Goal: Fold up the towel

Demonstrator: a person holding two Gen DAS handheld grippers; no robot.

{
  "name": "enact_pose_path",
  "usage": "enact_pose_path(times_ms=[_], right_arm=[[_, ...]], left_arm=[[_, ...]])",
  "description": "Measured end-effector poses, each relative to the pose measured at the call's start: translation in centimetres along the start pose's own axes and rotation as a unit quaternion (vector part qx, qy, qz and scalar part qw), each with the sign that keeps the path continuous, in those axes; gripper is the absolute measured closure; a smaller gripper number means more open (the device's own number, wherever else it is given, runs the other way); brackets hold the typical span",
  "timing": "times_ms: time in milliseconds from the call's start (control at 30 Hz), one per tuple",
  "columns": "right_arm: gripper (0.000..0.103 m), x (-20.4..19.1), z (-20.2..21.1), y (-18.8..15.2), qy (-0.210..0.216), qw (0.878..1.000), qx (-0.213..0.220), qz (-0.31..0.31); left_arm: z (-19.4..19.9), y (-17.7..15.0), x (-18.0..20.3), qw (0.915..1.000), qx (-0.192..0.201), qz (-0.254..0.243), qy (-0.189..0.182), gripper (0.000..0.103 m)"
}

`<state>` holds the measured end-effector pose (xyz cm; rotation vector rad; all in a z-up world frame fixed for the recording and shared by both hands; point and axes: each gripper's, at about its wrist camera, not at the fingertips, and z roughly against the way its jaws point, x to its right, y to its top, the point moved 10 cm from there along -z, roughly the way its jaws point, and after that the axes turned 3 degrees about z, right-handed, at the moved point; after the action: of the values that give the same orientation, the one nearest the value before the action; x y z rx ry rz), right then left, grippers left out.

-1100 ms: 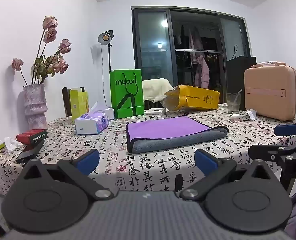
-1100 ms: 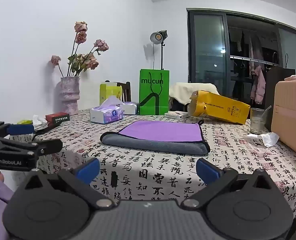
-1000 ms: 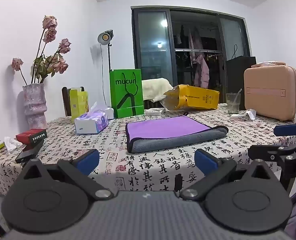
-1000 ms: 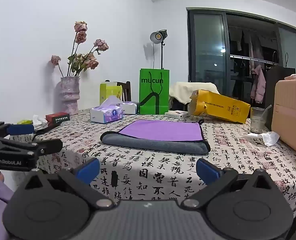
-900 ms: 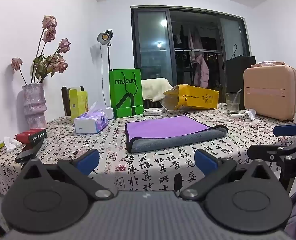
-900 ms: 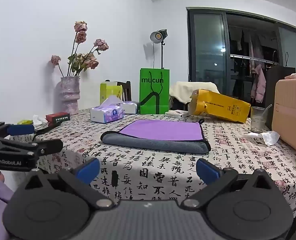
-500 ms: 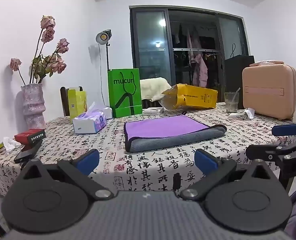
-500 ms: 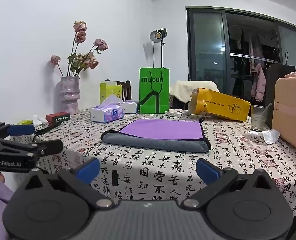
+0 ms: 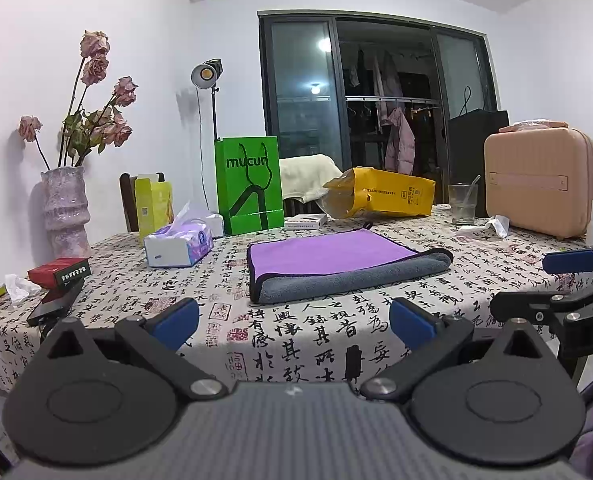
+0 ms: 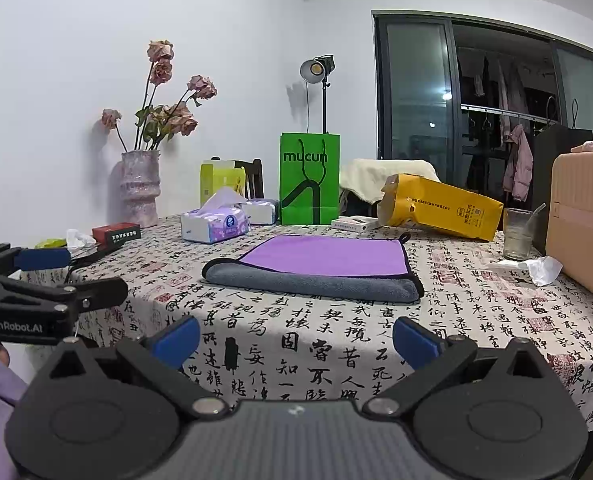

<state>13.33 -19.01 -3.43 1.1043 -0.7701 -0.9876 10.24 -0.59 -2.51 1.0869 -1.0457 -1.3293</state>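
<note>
Barely any change since earlier: both views slid back slightly. My left gripper (image 9: 292, 322) and right gripper (image 10: 294, 338) hang wide, holding nothing, short of the table (image 9: 316, 336). Folded towel (image 9: 336, 262) lies mid-table, well apart.

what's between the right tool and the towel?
Only bare calligraphy-print tablecloth. In the right wrist view nothing lies between the open right tool and the folded purple-and-grey towel.
</note>
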Motion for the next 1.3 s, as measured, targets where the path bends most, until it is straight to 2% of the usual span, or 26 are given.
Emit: enact_pose_path(times_ms=[1300], right_arm=[[0.000,-0.15,-0.25,-0.78,0.002,1.000,-0.007,-0.006]], left_arm=[[0.11,-0.16,0.33,1.0000,-0.002,-0.001,-0.001,0.000]])
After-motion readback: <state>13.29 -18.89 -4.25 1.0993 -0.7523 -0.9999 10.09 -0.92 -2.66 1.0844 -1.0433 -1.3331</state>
